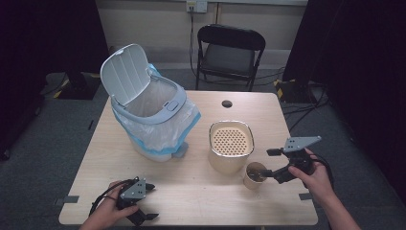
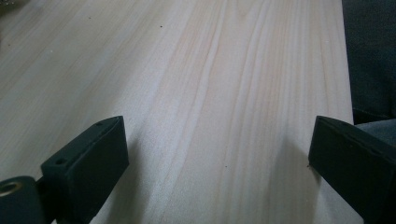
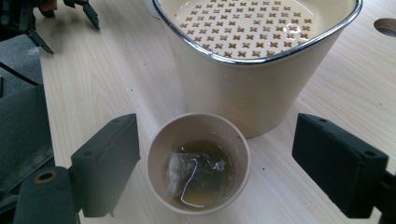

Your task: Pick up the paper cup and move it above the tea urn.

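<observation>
Close by, right gripper (image 3: 217, 163) jaws apart around beige paper cup (image 3: 198, 161), soaked teabag (image 3: 194, 175) in seemingly shallow brown liquid.

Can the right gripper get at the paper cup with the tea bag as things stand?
Probably yes: the right gripper is open, its jaws either side of the paper cup, with nothing between them.

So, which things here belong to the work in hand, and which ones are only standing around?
In the job:
- right gripper, open around the paper cup
- paper cup with wet tea bag
- likely next: beige strainer tub, open bin

Standing around:
- left gripper, open, resting on the table
- folding chair
</observation>
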Tool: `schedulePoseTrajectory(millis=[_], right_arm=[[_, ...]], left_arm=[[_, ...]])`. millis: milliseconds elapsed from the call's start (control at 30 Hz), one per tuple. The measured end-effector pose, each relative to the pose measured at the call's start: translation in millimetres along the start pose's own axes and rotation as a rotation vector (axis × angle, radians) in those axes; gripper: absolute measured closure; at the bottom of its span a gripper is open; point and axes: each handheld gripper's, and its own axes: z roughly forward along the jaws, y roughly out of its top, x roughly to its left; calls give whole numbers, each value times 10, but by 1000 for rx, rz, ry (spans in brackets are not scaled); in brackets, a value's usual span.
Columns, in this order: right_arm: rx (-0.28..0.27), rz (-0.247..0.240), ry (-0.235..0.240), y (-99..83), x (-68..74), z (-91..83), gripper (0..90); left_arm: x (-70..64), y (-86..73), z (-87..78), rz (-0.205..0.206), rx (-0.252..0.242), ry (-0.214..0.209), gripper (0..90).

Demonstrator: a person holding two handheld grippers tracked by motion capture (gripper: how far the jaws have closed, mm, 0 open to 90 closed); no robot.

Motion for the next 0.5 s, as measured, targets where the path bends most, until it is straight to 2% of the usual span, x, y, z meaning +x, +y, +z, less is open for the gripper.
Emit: schedulePoseTrajectory(millis=[500], right_arm=[[-2,9,0,-191,11,-90,147]], left_arm=[[0,0,0,0,-1,0,42]])
